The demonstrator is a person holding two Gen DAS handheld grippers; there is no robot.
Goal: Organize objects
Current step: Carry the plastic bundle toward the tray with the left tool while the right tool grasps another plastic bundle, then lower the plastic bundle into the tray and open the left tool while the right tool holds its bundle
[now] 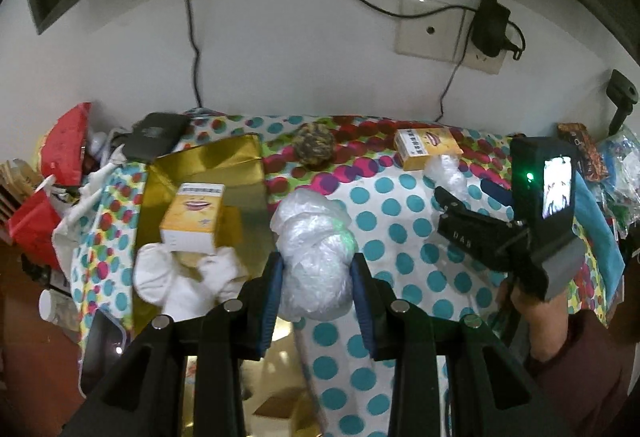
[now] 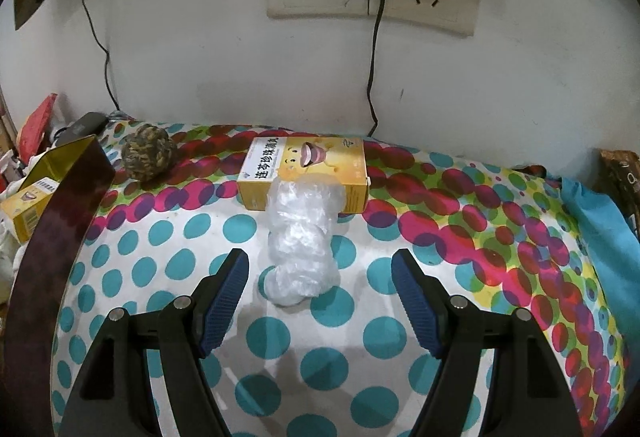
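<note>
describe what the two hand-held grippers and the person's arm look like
Both are black plastic frames with ribbed blue finger pads and silver round fasteners. Seen from the left wrist, the right hand-held gripper has a grey block with a green light and small lit screen, plus "DAS" lettering. The hand wears a maroon sleeve.

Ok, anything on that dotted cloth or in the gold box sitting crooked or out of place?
One thing: the yellow box in the gold box sits tilted, propped on a white cloth rather than flat. On the dotted cloth, a plastic bundle leans against the other yellow box. Nothing is spilled or damaged.
</note>
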